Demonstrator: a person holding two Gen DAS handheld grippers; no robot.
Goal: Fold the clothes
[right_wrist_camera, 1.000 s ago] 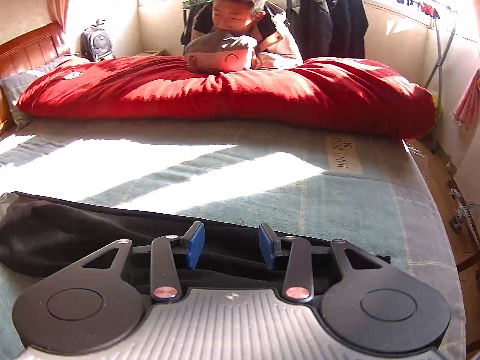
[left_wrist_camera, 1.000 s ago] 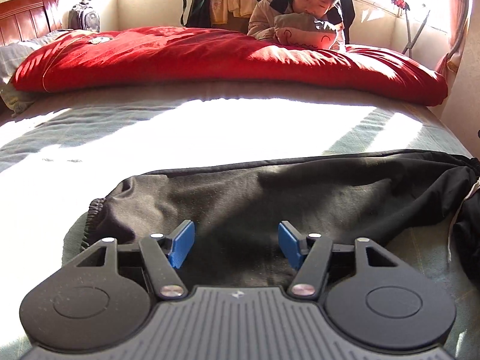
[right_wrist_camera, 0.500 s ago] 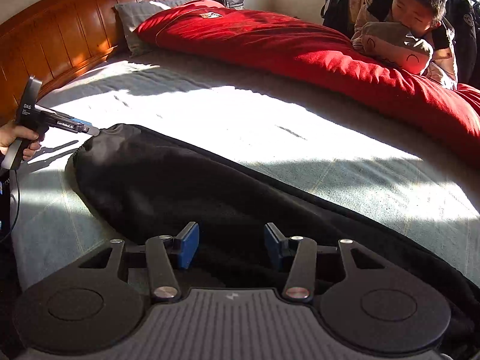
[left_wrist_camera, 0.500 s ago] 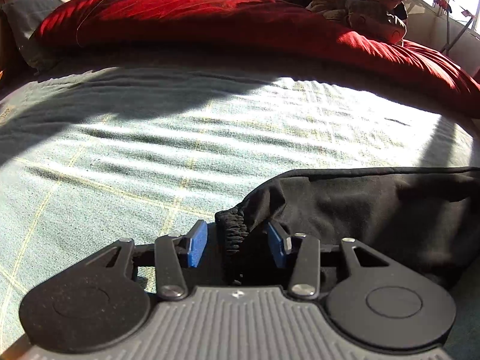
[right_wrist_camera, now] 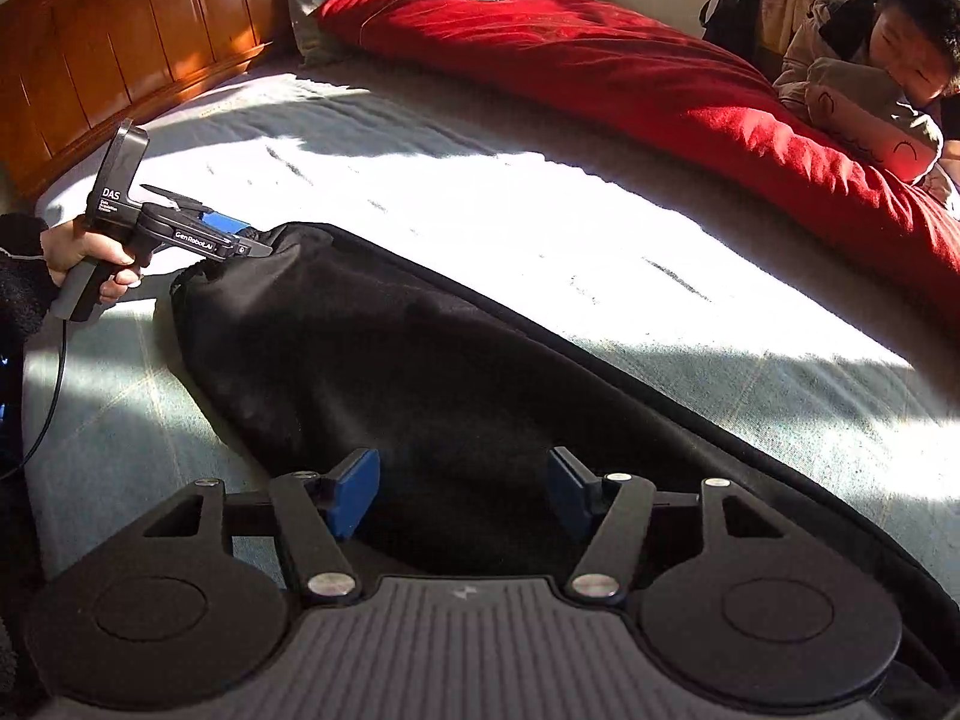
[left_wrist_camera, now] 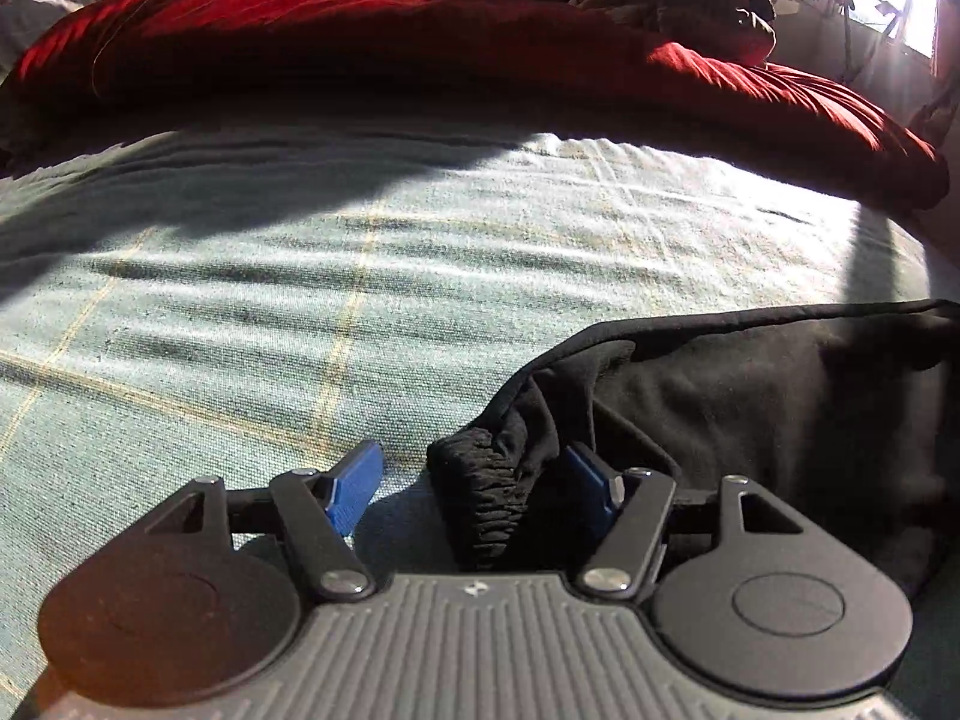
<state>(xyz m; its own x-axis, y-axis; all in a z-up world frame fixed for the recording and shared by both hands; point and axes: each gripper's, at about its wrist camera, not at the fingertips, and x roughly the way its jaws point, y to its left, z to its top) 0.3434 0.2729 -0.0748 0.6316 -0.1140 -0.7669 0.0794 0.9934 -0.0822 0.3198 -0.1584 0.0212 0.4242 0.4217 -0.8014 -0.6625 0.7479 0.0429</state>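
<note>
The black trousers (right_wrist_camera: 432,372) are lying stretched along the near part of the bed (left_wrist_camera: 300,276), well apart from the red quilt (right_wrist_camera: 630,78) bunched on its far side. The left gripper (left_wrist_camera: 474,489) is sitting at the ribbed elastic cuff (left_wrist_camera: 486,498); its blue fingers (left_wrist_camera: 354,492) have just been spreading, and the cuff is standing between them, brushing the right one but not squeezed. The right gripper (right_wrist_camera: 462,492) is hovering over the trousers further along, fingers just parted wider, gripping nothing. A person (right_wrist_camera: 888,72) is leaning on the quilt's far edge, hugging a cushion.
</note>
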